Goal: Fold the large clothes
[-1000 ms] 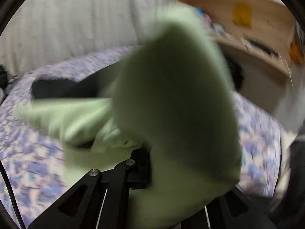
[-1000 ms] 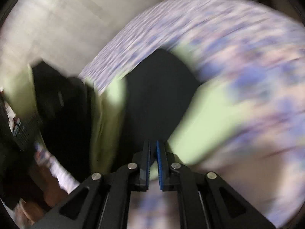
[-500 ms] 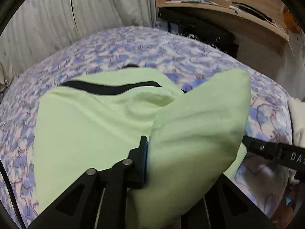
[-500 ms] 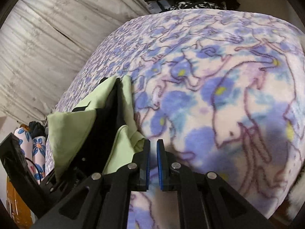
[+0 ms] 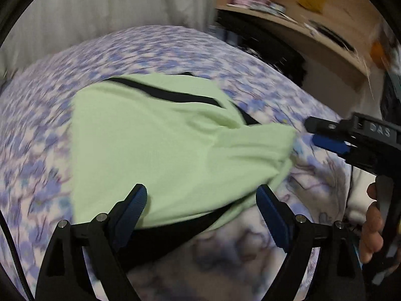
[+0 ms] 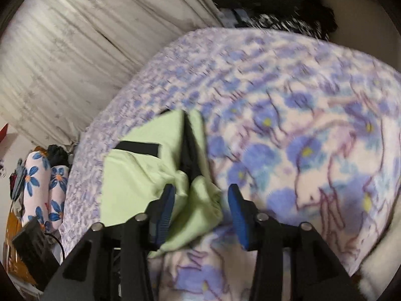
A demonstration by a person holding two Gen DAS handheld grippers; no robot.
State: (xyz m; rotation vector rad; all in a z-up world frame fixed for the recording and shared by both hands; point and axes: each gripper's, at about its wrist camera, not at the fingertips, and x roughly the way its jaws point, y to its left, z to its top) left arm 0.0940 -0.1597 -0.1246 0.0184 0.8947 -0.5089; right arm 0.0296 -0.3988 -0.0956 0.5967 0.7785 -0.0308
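Note:
A light green garment with black trim lies folded on the floral blanket of a bed. My left gripper hangs just over the garment's near edge. Its jaws are opening wide and the cloth lies loose between them, not pinched. In the right wrist view the same garment sits at the left. My right gripper is over its near corner with its jaws opening, and a fold of green cloth lies slack between the pads. From the left wrist view the right gripper shows at the garment's right tip, held by a hand.
A pale curtain hangs behind the bed. A wooden shelf with small items and dark bundles stands at the far right. Flowered rolls and a black box lie beside the bed's left side.
Both grippers were shut on the green cloth; now both stand open. The raised flap has dropped flat onto the garment, and the right gripper has drawn back a little.

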